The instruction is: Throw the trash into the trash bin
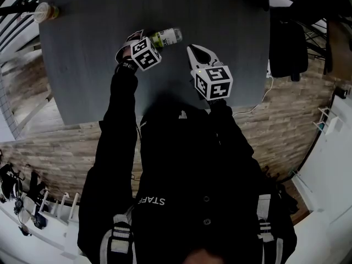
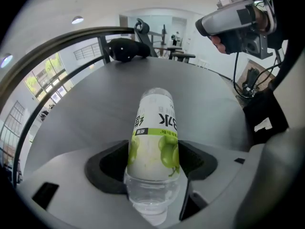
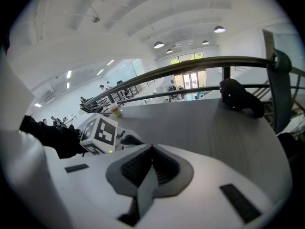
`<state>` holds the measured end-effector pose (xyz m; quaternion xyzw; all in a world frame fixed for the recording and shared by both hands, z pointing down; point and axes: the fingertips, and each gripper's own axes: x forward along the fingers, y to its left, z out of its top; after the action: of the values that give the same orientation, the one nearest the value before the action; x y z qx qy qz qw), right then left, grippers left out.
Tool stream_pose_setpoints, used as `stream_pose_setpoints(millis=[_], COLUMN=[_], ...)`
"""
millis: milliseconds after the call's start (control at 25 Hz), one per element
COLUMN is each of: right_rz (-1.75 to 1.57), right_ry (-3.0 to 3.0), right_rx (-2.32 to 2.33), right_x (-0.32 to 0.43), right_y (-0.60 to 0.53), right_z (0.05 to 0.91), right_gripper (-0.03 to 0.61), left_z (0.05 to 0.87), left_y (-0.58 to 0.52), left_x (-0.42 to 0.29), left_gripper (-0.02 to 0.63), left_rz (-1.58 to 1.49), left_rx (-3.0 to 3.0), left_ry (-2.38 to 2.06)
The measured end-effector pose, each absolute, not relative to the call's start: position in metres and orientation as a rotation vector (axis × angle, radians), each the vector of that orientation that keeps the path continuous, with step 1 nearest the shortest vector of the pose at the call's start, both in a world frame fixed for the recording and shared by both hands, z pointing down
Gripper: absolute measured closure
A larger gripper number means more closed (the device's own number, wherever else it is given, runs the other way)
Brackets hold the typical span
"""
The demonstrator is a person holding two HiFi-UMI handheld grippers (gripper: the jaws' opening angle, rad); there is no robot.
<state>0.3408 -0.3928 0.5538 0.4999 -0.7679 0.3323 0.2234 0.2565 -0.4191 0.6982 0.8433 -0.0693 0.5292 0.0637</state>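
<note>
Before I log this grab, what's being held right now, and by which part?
Nothing yet: the bottle lies on the table, its labelled middle between the left gripper's open jaws. The right gripper is shut, empty.

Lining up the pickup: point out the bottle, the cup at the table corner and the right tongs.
bottle (image 2: 153, 142): left gripper view, on its label.
cup (image 1: 45, 11): head view, on its top.
right tongs (image 1: 192, 49): head view, at the closed tips.
</note>
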Motion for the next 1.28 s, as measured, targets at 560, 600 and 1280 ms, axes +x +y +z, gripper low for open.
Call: stream_pose_setpoints(millis=[560,600,1280], right_rz=[0.859,0.851,0.702], right_ry=[-2.207,-2.219,-2.425], right_rx=[1.398,1.396,1.302], right_x=[0.337,0.336,0.317], right_y=[-0.380,-0.379,-0.284], right_z=[0.511,0.508,0.440], right_gripper=[0.563,0.563,0.563], left_z=[0.620,0.613,0.505], left_y=[-0.409,-0.407,-0.289], left_x=[0.234,0.232,0.221], left_gripper=[0.302,0.302,0.302], left_rz=[1.115,1.093,0.634], left_rx=[2.430,2.429,2.306], left_ry=[-0.672,-0.698,-1.104])
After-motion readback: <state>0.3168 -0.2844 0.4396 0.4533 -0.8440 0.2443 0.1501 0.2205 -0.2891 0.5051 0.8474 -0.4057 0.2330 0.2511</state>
